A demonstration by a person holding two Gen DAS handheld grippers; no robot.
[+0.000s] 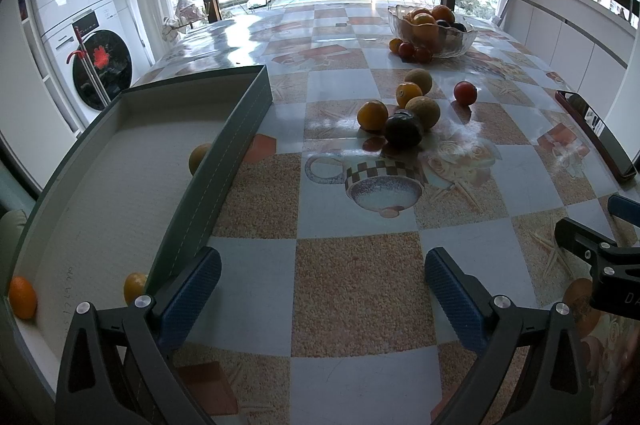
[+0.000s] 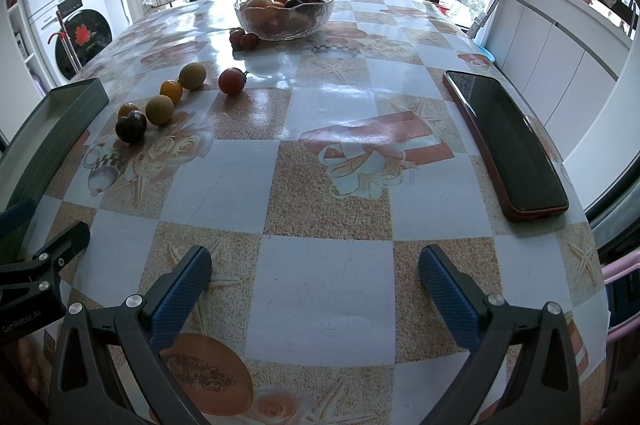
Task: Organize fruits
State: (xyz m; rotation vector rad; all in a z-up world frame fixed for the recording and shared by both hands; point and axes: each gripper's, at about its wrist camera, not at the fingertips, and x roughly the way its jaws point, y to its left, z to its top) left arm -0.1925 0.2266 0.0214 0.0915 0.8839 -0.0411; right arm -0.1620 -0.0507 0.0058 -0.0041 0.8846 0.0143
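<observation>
Several loose fruits lie mid-table: a dark plum [image 1: 404,128] [image 2: 131,126], small oranges [image 1: 372,114], tan round fruits [image 1: 424,110] [image 2: 159,109] and a red tomato [image 1: 465,92] [image 2: 231,80]. A grey tray [image 1: 224,149] [image 2: 60,117] at the left holds three small orange fruits [image 1: 23,297]. A glass bowl [image 1: 434,33] [image 2: 284,13] of fruit stands at the far side, with small red fruits [image 1: 408,50] beside it. My left gripper [image 1: 322,285] is open and empty beside the tray's near corner. My right gripper [image 2: 314,285] is open and empty over bare tablecloth.
A phone in a red case [image 2: 506,141] [image 1: 596,133] lies on the right of the table. Stacked washing machines [image 1: 80,37] stand to the left, white cabinets [image 2: 560,65] to the right, and a window is beyond the table's far edge.
</observation>
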